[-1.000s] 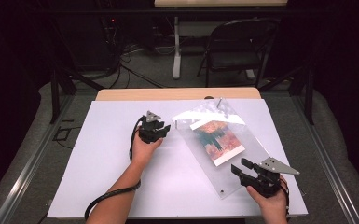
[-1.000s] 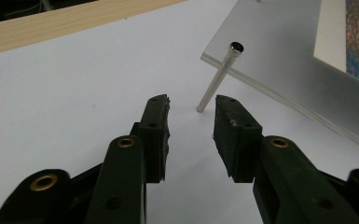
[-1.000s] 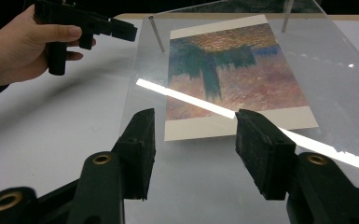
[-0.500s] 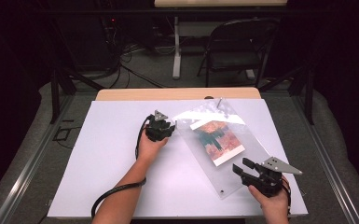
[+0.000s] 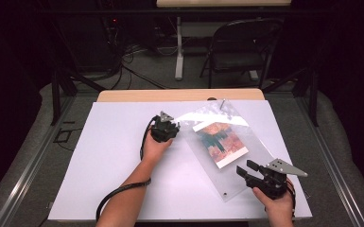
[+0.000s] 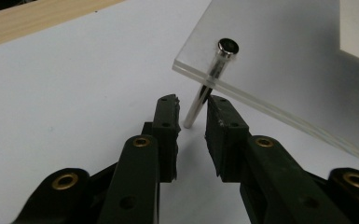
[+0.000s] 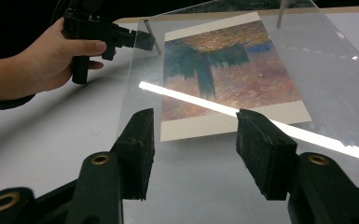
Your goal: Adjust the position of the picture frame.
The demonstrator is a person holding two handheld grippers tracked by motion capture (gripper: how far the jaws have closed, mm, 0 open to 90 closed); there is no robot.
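One clear acrylic frame (image 5: 227,156) holding one print (image 5: 220,143) lies on the white table (image 5: 99,161), its long axis diagonal, with two metal standoff pins visible. The left gripper (image 6: 192,112) has just been closing around the near-corner pin (image 6: 204,88), pads not yet pressing. The right gripper (image 7: 193,135) hovers open over the frame's near end.

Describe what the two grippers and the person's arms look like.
Both grippers are black, each with two blocky jaws on arms fixed with brass-ringed rivets. The left gripper and right gripper each carry a grey three-cornered plate on top. A black cable trails from the left gripper along the forearm. The forearms are bare, with no sleeves in sight; a dark band circles the left wrist.
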